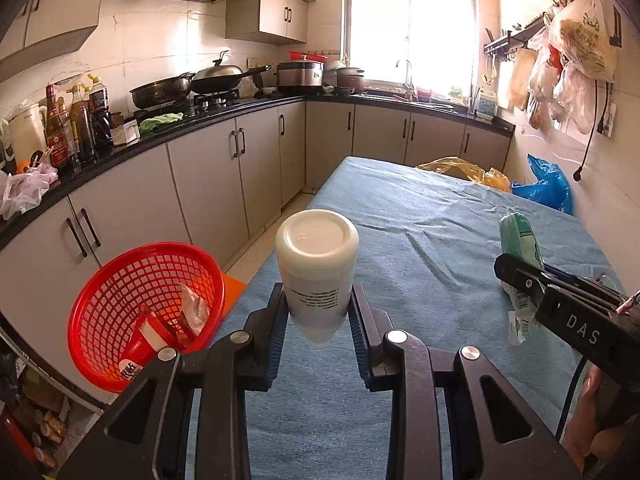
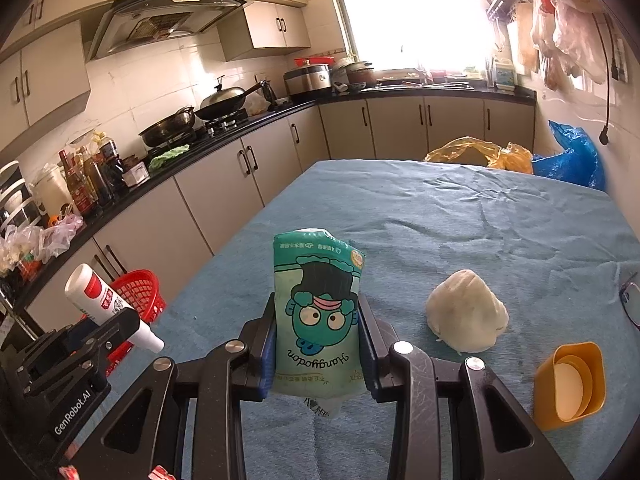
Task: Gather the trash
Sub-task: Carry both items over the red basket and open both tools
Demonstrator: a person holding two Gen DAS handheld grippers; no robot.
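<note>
Off the desk's left edge, the red basket (image 1: 146,316) is sitting with some wrappers already lying in it. Your left gripper (image 1: 318,312) is pinching a white bottle (image 1: 317,264) between its jaws, holding it above the blue-covered desk (image 1: 420,240) beside that basket. Your right gripper (image 2: 318,344) is clamping a green cartoon-printed packet (image 2: 318,312) upright over the desk. Further right, a crumpled white wad (image 2: 466,316) and an orange cup (image 2: 570,386) are lying on the cloth.
</note>
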